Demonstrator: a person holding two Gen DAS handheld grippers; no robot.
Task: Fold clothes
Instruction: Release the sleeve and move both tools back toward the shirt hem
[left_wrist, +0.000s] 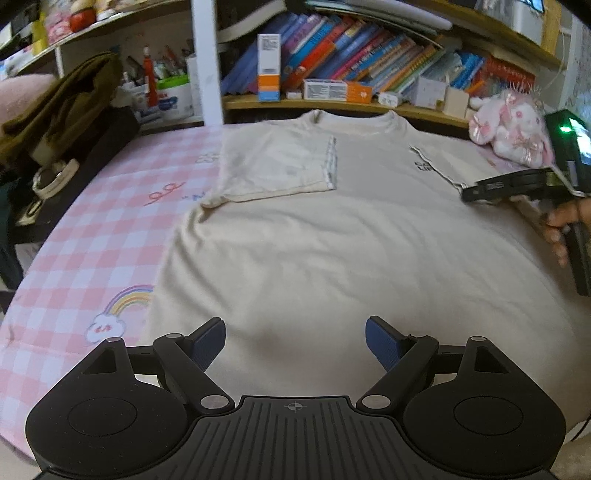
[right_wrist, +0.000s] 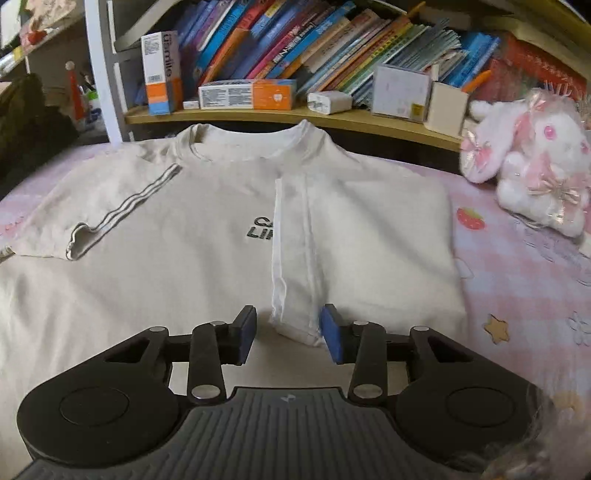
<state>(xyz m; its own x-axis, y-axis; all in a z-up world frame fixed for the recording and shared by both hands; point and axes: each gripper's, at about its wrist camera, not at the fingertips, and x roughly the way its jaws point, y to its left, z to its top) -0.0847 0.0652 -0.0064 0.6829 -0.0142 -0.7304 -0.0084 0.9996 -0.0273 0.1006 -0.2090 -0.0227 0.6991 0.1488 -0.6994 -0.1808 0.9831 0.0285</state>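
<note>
A bed with a pink-and-white checked sheet (left_wrist: 92, 236), printed with a rainbow at lower left and a strawberry and star at the right, fills both views. A cream T-shirt (left_wrist: 332, 240) lies flat on it across the centre, collar toward the top, both sleeves folded inward. A pink-and-white plush rabbit (right_wrist: 532, 162) sits on the sheet at upper right.

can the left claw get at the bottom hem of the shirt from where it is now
Probably yes. The left claw hangs open right over the lower part of the shirt, with only bare cloth beneath and before it. The right claw is off by the folded sleeve, out of the way.
</note>
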